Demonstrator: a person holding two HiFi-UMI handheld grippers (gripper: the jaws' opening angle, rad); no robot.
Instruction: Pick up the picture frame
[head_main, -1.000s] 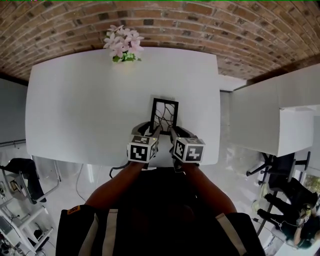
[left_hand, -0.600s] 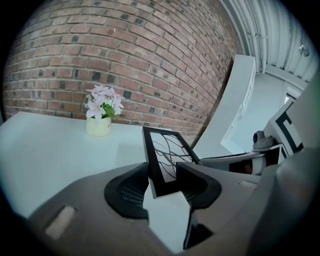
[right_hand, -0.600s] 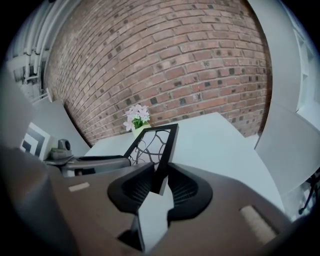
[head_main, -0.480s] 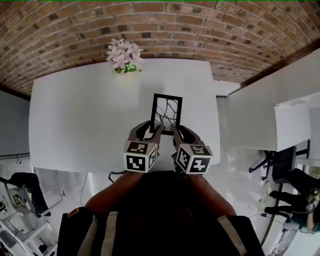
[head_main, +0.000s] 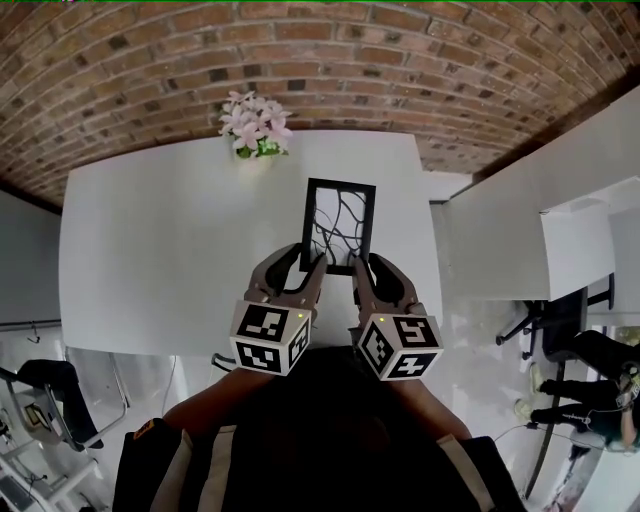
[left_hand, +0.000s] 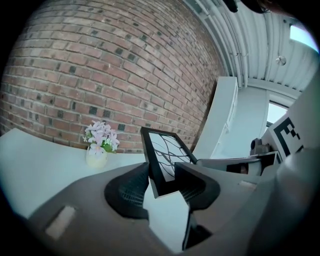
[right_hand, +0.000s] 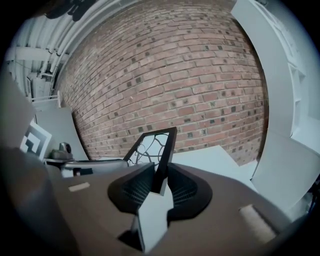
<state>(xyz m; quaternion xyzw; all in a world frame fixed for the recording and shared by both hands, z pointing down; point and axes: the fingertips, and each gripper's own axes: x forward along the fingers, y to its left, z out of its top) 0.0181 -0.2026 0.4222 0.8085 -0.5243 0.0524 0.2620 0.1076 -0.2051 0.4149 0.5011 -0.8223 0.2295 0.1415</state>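
A black picture frame (head_main: 340, 184) with a branch-pattern picture hangs upright above the white table (head_main: 150, 230), held by its bottom edge. My left gripper (head_main: 295, 268) grips the frame's lower left corner (left_hand: 159, 172); its jaws are closing, with both pads against the black moulding. My right gripper (head_main: 377, 272) is shut on the lower right corner (right_hand: 161, 175). In the left gripper view the frame (left_hand: 165, 157) stands up between the pads; in the right gripper view the frame (right_hand: 167, 142) leans up to the left.
A white vase of pink flowers (head_main: 257, 128) stands at the table's far edge, seen also as the flowers (left_hand: 100, 142) in front of the brick wall (head_main: 330, 50). A white counter (head_main: 520, 220) lies right of the table. Office chairs (head_main: 590, 385) stand on the floor.
Both grippers have risen together with the picture frame, lifting it off the table. The frame now shows larger and higher in the head view.
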